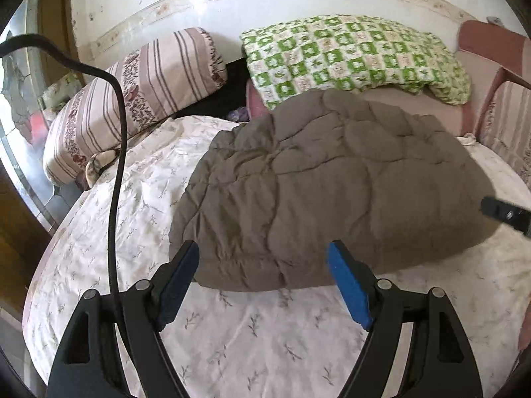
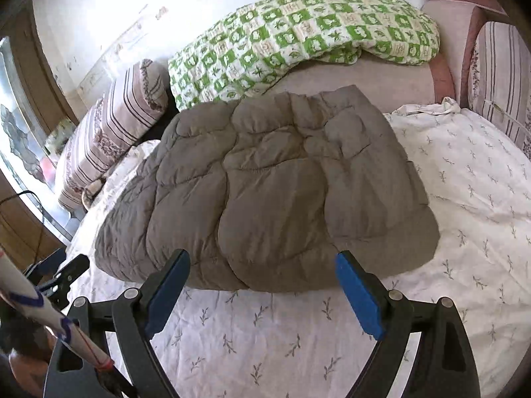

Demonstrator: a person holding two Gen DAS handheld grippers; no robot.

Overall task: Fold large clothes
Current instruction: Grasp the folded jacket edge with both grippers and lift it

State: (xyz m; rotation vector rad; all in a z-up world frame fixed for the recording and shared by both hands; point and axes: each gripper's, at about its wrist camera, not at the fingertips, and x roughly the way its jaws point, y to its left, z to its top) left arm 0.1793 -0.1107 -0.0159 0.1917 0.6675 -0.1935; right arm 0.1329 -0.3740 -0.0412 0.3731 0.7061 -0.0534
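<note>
A grey quilted puffer jacket [image 1: 332, 192] lies in a compact, roughly rectangular bundle on the bed [image 1: 232, 348], over the white leaf-print sheet, its near edge just beyond the tips of both claws. From its shape it looks already folded at least once: no sleeve or hood hangs loose in either view, and in the right wrist view a flap overlaps along its right side, though how many layers lie underneath cannot be told. The left claw [image 1: 265, 282] is open with nothing between its blue pads, poised above the sheet at the jacket's near left edge; the right claw [image 2: 265, 292] is likewise spread wide and empty at the near edge. Neither touches the cloth as far as can be seen. Judging by this, most of the folding seems done; what may remain is one more fold to halve the bundle, or just smoothing the puffed surface flat. At the far side of the bed sit a green checked quilt [image 1: 358, 53] and a striped pillow [image 1: 139, 93], apart from the work.
</note>
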